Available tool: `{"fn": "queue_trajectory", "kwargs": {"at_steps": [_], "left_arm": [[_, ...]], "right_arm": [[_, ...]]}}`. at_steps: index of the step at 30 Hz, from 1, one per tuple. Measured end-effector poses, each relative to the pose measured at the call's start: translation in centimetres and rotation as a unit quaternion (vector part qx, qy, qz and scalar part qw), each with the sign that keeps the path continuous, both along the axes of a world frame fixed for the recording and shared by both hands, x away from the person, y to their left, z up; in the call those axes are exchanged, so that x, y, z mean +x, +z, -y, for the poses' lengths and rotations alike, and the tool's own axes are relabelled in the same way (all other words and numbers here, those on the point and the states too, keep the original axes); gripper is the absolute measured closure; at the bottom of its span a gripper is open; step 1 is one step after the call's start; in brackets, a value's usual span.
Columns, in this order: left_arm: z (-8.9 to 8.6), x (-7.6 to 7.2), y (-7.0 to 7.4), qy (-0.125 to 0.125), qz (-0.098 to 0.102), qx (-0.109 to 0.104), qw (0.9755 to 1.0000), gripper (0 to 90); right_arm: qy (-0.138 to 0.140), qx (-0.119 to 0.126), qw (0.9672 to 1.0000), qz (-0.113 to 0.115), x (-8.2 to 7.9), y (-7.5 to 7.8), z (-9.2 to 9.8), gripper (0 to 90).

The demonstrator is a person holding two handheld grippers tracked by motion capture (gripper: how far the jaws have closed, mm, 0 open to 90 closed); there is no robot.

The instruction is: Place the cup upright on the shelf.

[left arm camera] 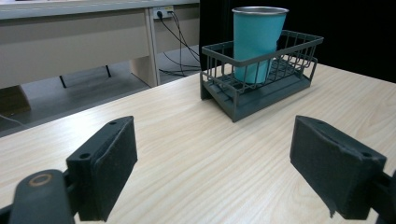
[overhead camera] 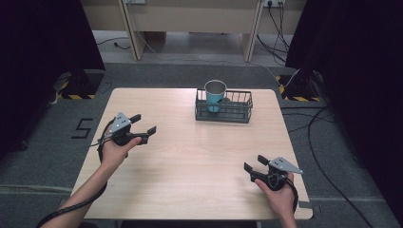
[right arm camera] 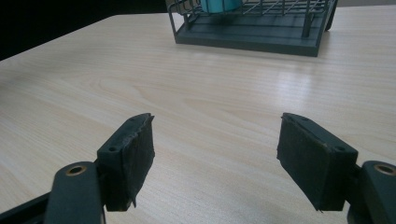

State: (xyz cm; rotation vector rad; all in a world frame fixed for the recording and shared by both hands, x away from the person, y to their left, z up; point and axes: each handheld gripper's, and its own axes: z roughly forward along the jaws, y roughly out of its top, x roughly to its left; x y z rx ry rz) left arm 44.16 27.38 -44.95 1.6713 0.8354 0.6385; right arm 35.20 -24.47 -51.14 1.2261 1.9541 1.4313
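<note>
- While both hands rest low over the table, the right gripper sits nearest, fingers spread wide, nothing between them.
- Farther off, the left gripper has its fingers spread too, holding nothing.
- Well beyond both sets of fingertips stands the basket, near the far edge.
- The cup stands upright in the basket's left end.

grey carpet, black curtains
</note>
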Motion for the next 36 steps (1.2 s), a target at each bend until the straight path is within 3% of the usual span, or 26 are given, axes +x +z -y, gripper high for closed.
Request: {"fn": "queue_trajectory", "kwargs": {"at_steps": [21,36], "left_arm": [[-4.6,-5.1,-2.2,0.034,-0.013,0.006,0.9993,14.3],[-6.8,-7.6,-5.1,0.064,-0.044,-0.01,0.997,14.3]], "right_arm": [[-0.002,-0.001,1.0,-0.001,0.0,0.0,0.0,27.6],[-0.005,-0.002,1.0,0.001,0.0,0.0,0.0,27.5]]}}
